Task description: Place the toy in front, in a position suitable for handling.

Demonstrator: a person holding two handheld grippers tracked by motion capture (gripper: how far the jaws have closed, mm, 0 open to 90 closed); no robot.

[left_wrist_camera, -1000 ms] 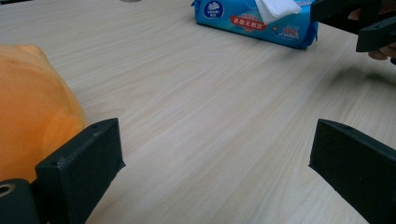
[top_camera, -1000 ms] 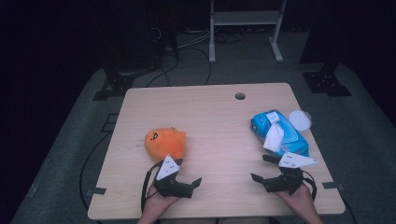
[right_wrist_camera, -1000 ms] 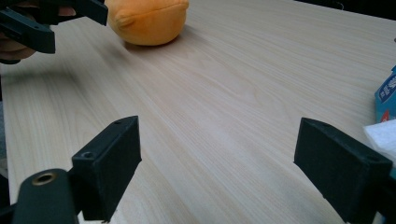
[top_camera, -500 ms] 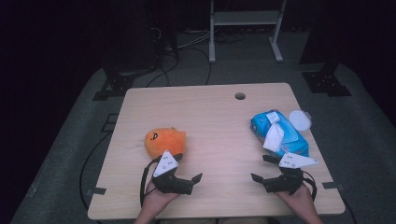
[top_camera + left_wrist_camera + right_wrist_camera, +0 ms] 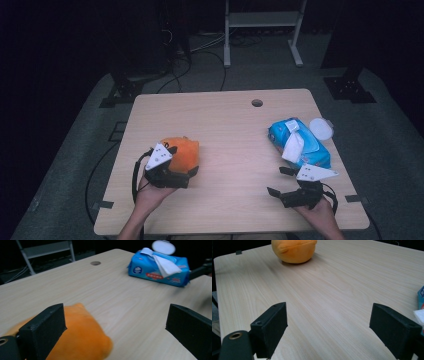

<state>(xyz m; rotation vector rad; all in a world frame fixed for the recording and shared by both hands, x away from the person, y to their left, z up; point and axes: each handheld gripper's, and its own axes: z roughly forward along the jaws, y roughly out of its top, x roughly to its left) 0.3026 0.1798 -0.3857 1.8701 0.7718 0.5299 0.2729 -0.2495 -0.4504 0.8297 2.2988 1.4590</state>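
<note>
Left gripper view: orange plush [image 5: 82,340] between jaws

We worked in a dim lab: a lone wooden table [image 5: 225,125], cables [image 5: 200,47] trailing across grey floor, a metal rack [image 5: 262,20] beyond.

Left hand-held gripper [image 5: 186,167] moved forward across the table [image 5: 230,150] up to the orange plush toy [image 5: 184,151], one open jaw now against its side.
</note>
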